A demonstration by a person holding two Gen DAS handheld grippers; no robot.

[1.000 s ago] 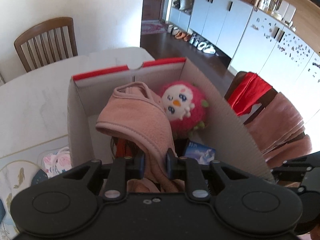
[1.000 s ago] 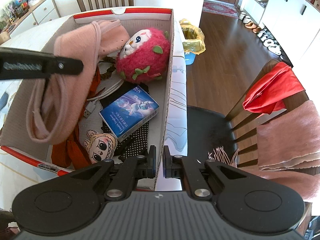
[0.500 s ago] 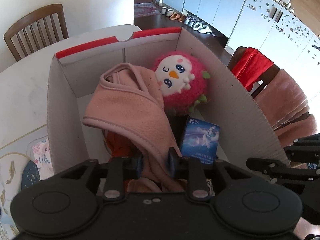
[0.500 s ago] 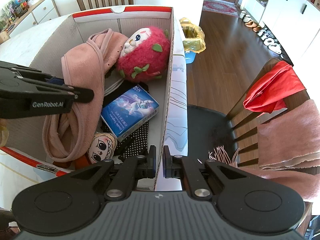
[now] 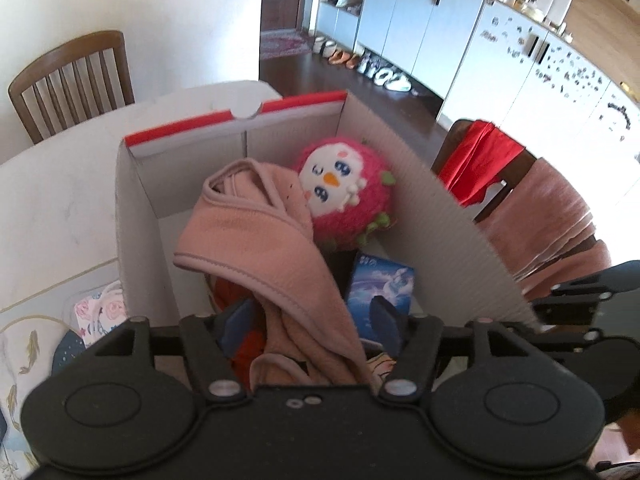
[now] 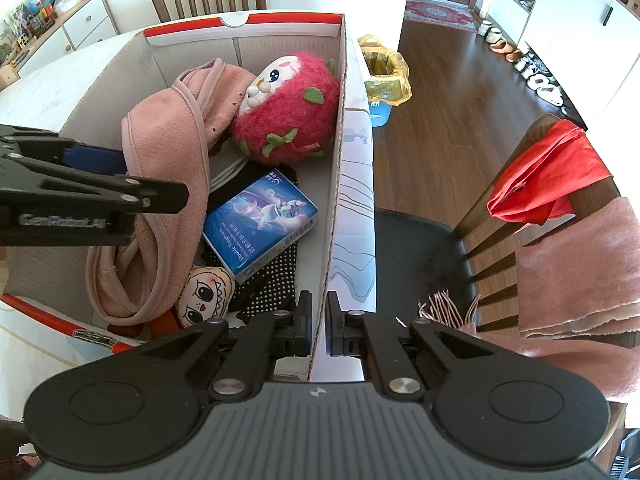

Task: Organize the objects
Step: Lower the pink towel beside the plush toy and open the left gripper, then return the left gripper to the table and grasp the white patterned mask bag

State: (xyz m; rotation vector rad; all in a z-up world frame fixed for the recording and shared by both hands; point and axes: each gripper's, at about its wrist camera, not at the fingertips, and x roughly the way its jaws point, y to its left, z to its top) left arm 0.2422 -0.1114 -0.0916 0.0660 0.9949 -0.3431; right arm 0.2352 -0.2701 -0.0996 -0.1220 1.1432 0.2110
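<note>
Blue "Double Toughness" box [image 6: 260, 226] in cardboard box [image 6: 339, 128]; left jaws apart, right jaws clamping its wall.

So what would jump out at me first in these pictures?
Probably the fuzzy pink plush toy with its bird face, sitting at the far end of the cardboard box. Next to it a pink cloth drapes between the left gripper's open fingers, and a blue carton lies on the box floor.

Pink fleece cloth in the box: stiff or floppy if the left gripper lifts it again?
Probably floppy: the pink fleece cloth drapes in soft folds over the box's contents. Likely light, being thin fabric. Its looped edge near the doll face may snag or trail.
</note>
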